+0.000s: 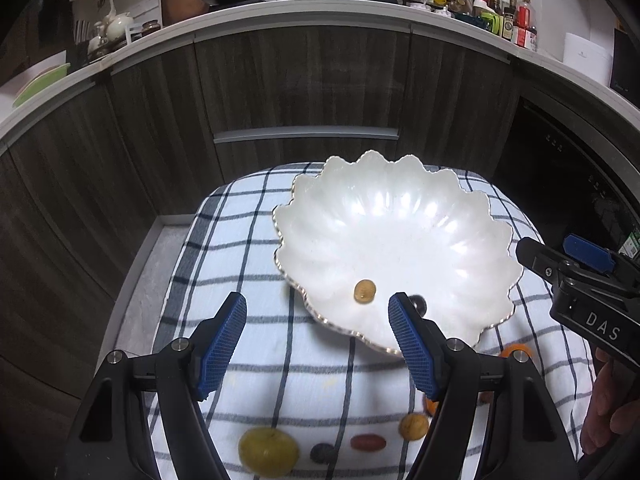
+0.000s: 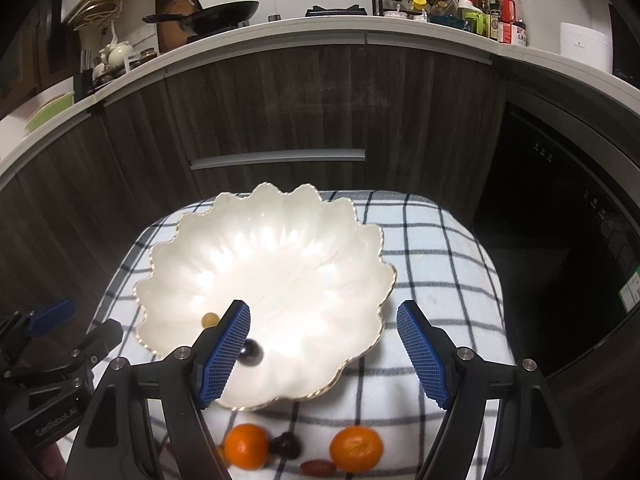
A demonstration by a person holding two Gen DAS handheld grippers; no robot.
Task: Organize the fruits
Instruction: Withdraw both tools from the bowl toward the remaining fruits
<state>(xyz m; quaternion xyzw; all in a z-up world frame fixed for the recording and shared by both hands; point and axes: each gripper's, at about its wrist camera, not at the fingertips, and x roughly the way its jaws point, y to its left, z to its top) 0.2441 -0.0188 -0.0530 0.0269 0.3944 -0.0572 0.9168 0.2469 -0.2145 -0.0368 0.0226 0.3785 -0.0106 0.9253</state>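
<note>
I see the fruits split between the bowl (image 1: pixel 394 240) and the cloth (image 1: pixel 256 264) in front of it. Inside the bowl, near its 6 o'clock rim, lie a small amber fruit (image 1: pixel 364 291) and a dark one (image 2: pixel 250 353), apart from each other. On the checked cloth, at 6 o'clock from the bowl, my left view shows a yellow fruit (image 1: pixel 268 451), a dark berry (image 1: pixel 322 453), a red oblong fruit (image 1: pixel 368 442) and a tan round one (image 1: pixel 413 427). My right view shows two oranges (image 2: pixel 246 446) (image 2: pixel 356 449) with a dark cherry (image 2: pixel 285 445) between them, touching the left orange. The bowl sits on the cloth-covered worktop. My left gripper (image 1: pixel 318 344) hangs over the bowl's near rim, jaws wide apart and holding nothing. My right gripper (image 2: pixel 323 354) is likewise spread wide and empty above the bowl's near right edge. Beyond, at 12 o'clock, stand dark cabinets (image 1: pixel 304 92) under a counter (image 2: pixel 320 26) with a wok (image 2: pixel 218 14) and bottles.
</note>
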